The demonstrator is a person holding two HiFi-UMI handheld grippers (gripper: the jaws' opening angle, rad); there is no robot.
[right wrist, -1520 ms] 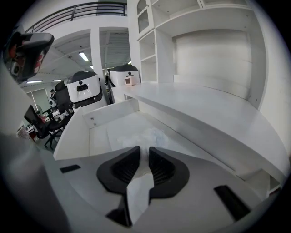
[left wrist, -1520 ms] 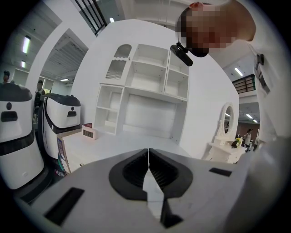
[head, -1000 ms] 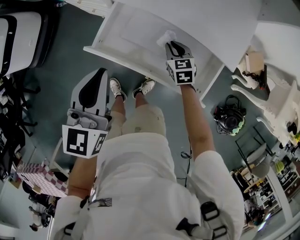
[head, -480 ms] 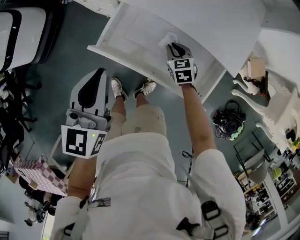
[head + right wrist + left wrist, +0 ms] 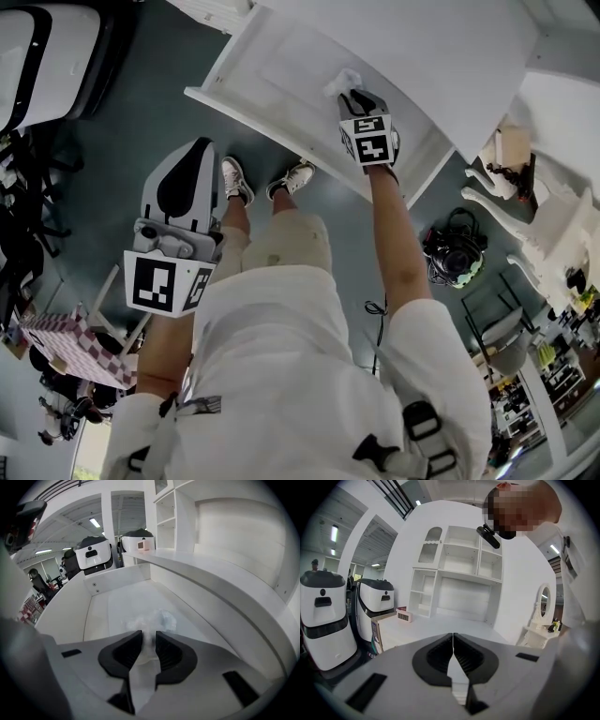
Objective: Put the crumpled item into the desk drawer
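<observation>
Drawer (image 5: 281, 70) wide open at twelve o'clock in the head view, and the right gripper (image 5: 354, 94) is down in it at about one o'clock, angled steeply toward the drawer floor. Its jaws have just been opening: in the right gripper view they stand partly apart around the crumpled item (image 5: 157, 619), which sits between the tips of the right gripper (image 5: 149, 637) and bulges out beyond them toward twelve o'clock. The pads look clear of it now, so that is a loose bracket, not a pinch. From above, the crumpled item (image 5: 342, 82) lies on the drawer's white floor at eleven o'clock of the tips, close to the desk's edge. Over at nine o'clock the left gripper (image 5: 199, 145) hangs outside the drawer, above the grey floor. In its own view the left gripper (image 5: 453, 637) has its jaws pressed together, nothing between them.
</observation>
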